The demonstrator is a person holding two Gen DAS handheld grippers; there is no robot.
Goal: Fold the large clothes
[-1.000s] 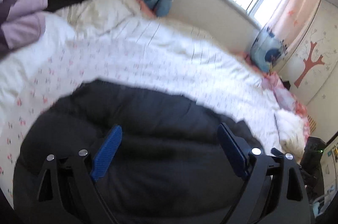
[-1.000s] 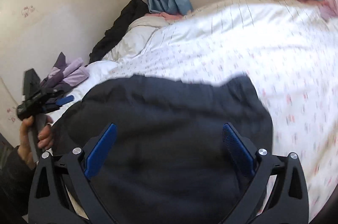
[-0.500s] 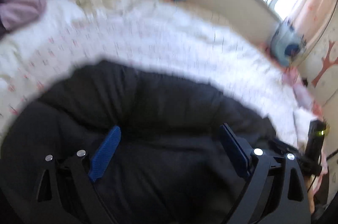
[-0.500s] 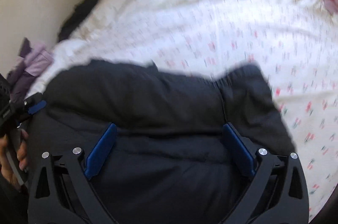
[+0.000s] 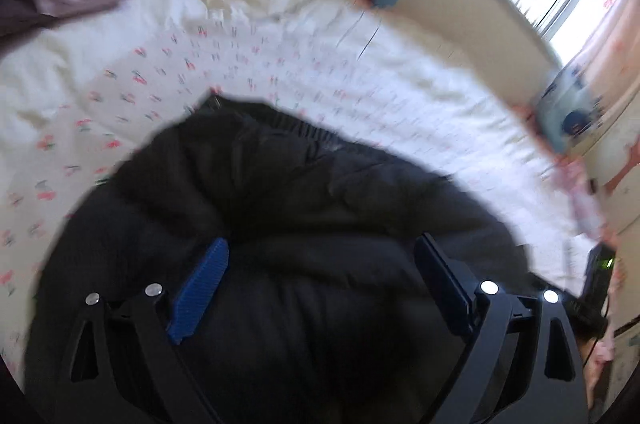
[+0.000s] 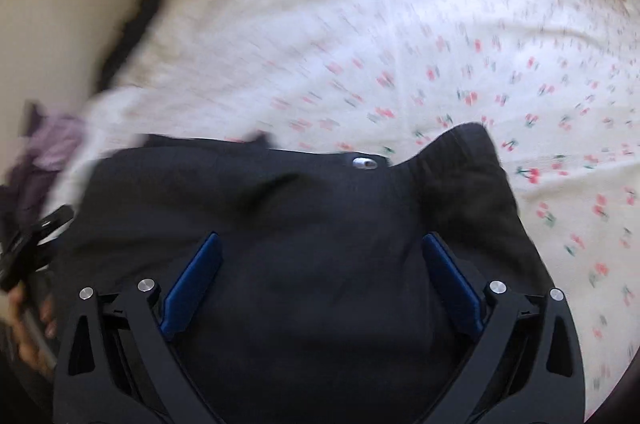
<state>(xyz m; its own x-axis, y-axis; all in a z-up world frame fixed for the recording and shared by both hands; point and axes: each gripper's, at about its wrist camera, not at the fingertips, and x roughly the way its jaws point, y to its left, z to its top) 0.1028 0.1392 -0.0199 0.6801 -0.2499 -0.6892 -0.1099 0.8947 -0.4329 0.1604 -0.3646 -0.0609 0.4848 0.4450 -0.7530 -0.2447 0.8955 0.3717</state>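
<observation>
— What are you showing of yourself?
— My left gripper (image 5: pixel 320 264) is wearing matte black linkage arms with triangular cut-outs, round silver screws at the pivots, and ribbed blue pads (image 5: pixel 200 288).
— And the other one?
— My right gripper (image 6: pixel 320 260) is looking the same: black frame, silver screws, blue pads (image 6: pixel 192 284). My left hand (image 6: pixel 28 324) is showing bare skin, blurred, perhaps under a dark sleeve.

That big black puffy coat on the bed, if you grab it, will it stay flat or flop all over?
The black coat will probably flop and sag: its rounded, puffy folds look soft, not stiff. It is likely light for its bulk, since it looks padded. The fabric seems smooth, so it might slide over the cherry-print sheet if pushed. Both the right gripper and the left gripper are open.
</observation>
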